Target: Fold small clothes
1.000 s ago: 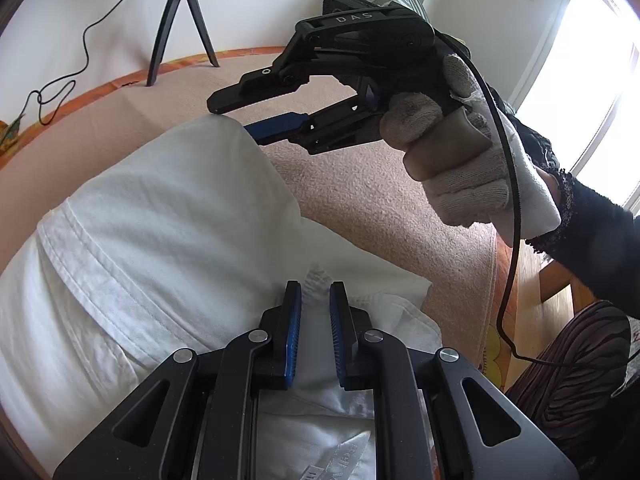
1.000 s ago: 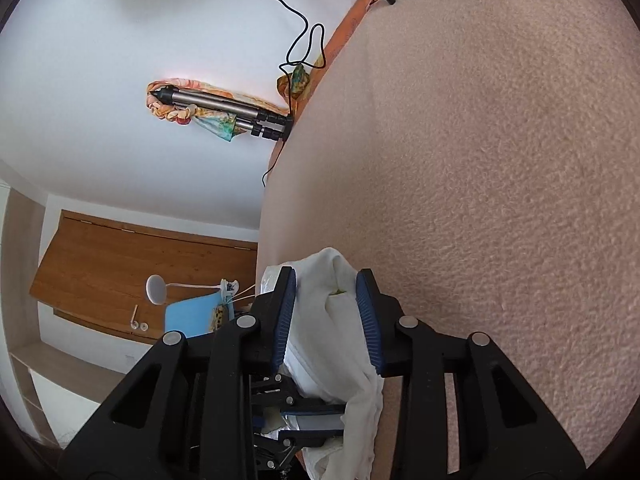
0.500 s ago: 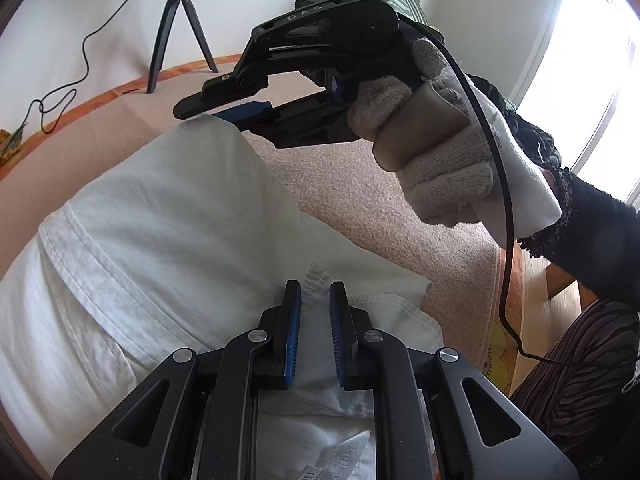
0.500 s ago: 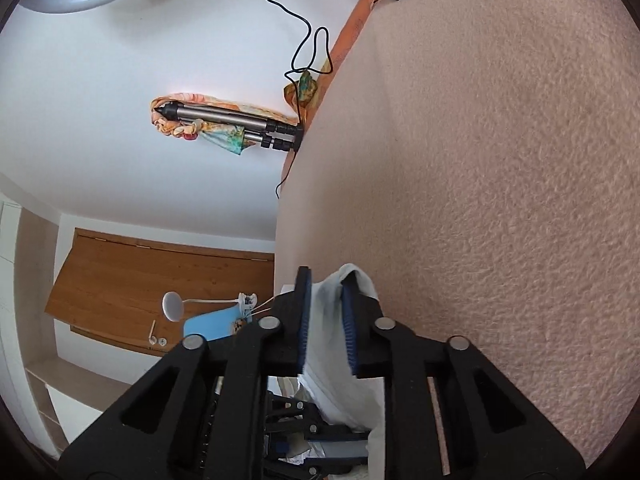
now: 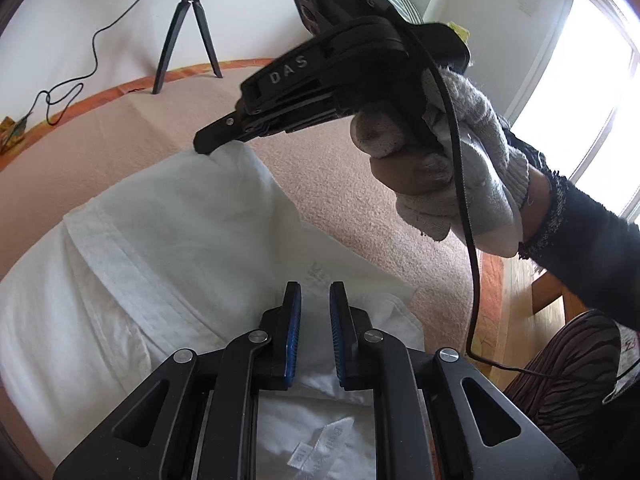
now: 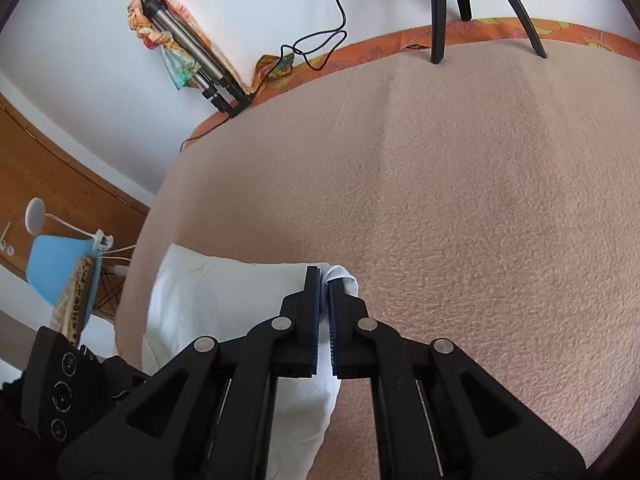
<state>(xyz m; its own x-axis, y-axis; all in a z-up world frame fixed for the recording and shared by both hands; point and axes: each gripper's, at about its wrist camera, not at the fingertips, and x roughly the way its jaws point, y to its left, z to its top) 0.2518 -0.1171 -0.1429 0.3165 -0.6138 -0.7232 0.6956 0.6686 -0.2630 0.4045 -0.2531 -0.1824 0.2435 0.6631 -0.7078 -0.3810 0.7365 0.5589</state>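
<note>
Currently on a pink blanket [image 5: 352, 184]: white garment [image 5: 168, 248], partly folded, spread from 9 o'clock to the centre of the left wrist view, care label [image 5: 320, 446] showing at 6 o'clock. Left gripper [image 5: 315, 334] low at 6 o'clock, over the garment's collar end, jaws parted by a narrow gap with white cloth showing between the blue pads [image 5: 293, 340]; cannot tell whether any cloth is caught. Toward 12 o'clock, right gripper [image 5: 218, 145], held by a gloved hand [image 5: 448, 168] reaching in from 3 o'clock, jaws closed on a peaked corner of the garment at its far edge. Black tripod [image 5: 188, 32] standing at 11 o'clock on the blanket's far edge, cable [image 5: 68, 88] trailing toward 9 o'clock. Window [image 5: 580, 92] bright at 2 o'clock.

From the right wrist view: blue chair [image 6: 64, 264] at 9 o'clock beyond the blanket's edge, white garment [image 6: 224, 304] lying from 8 o'clock to the centre, right gripper [image 6: 324, 308] pinching a small fold of it, pads nearly touching with white cloth poking past the tips. Folded tripod [image 6: 192, 52] leaning on the wall at 11 o'clock, wrapped in patterned cloth. Bare blanket [image 6: 480, 216] from 1 to 5 o'clock.
</note>
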